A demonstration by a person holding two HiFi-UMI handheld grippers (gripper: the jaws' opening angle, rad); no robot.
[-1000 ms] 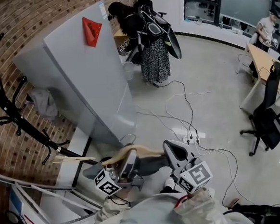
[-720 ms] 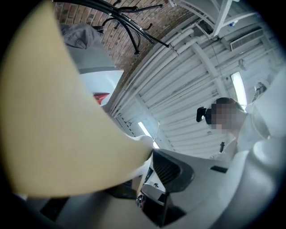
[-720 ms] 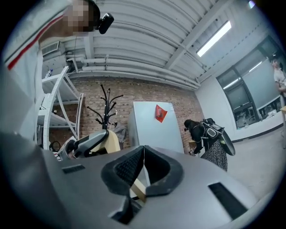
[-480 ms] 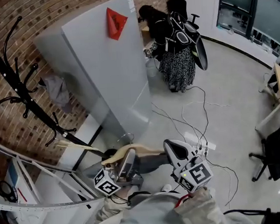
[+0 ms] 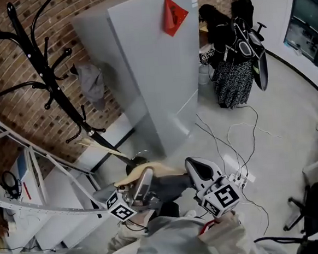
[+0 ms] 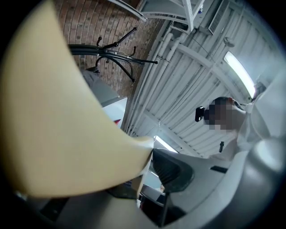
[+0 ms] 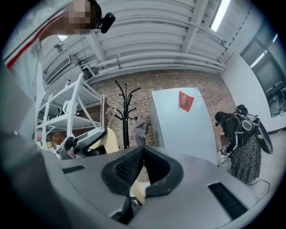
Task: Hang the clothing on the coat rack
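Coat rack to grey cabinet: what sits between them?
A grey cloth hangs between the coat rack and the grey cabinet, in front of the brick wall. Both the head view and the right gripper view show it.

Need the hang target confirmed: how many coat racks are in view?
1. The black coat rack stands against the brick wall, left of the gray cabinet, with a gray garment hanging between them. The shelving at the left may hide others.
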